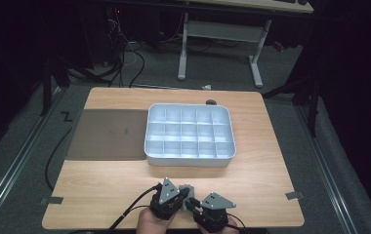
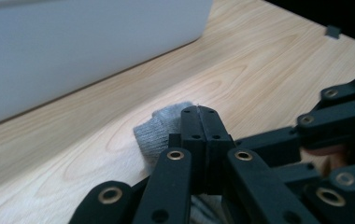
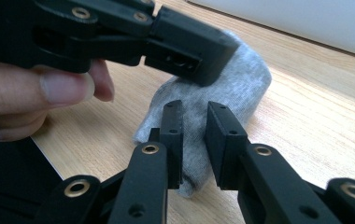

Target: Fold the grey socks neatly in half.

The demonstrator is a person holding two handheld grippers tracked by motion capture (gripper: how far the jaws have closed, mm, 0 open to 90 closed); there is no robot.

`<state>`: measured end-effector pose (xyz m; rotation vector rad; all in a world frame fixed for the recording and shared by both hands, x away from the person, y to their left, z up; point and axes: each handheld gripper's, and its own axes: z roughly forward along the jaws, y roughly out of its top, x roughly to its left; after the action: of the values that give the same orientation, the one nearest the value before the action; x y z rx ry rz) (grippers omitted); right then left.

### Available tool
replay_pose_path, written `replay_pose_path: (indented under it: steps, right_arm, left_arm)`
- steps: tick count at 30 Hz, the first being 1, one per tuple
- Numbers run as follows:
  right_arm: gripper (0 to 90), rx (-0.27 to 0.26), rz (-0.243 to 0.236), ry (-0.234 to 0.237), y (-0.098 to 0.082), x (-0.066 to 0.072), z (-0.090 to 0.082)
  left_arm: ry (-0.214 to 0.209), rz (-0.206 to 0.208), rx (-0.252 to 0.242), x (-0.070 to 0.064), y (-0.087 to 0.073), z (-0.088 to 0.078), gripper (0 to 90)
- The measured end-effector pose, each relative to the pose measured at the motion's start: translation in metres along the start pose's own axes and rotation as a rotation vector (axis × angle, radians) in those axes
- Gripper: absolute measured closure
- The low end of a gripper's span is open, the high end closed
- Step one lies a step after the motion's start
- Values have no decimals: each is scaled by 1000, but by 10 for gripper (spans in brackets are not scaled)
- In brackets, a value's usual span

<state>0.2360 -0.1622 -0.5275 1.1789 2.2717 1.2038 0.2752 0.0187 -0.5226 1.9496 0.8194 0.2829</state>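
At the near edge of the bench (image 1: 100, 195), the left tongs (image 2: 199, 112) were clenched on one end of a small grey sock (image 3: 241, 88), probably pinning it so the other hand could work on it. That hand sat low, its tongs pointing level towards the right. The sock lay on the wood between both hands, well short of the white divided tray (image 1: 189, 157) farther back. The right tongs (image 3: 195, 140) stood parted with sock cloth in the gap, the pads not visibly pressing, seemingly seeking a second hold. The right hand also kept low, angled inward.
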Motion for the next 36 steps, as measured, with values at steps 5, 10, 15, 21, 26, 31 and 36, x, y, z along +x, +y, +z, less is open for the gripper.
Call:
replay_pose_path:
  steps: [5,10,15,21,26,31,36]
  right_arm:
    - [777,-6,7,8,0,-1,0]
    - [698,-5,77,45,7,-13,-6]
    - [618,59,164,78,13,-28,-7]
    - [522,131,228,115,17,-34,3]
    - [482,166,243,154,19,-32,9]
    - [524,174,261,172,18,-29,15]
    - [582,179,237,155,19,-27,16]
  left_arm:
    - [0,-13,9,3,-7,0,900]
    - [2,-23,12,5,-7,0,900]
    - [-1,-30,6,6,-8,1,900]
    - [-17,-50,11,9,-9,0,900]
    - [-51,-91,10,14,-9,0,900]
    - [-97,-156,10,22,-10,0,900]
    - [-113,-181,-17,27,-10,-5,900]
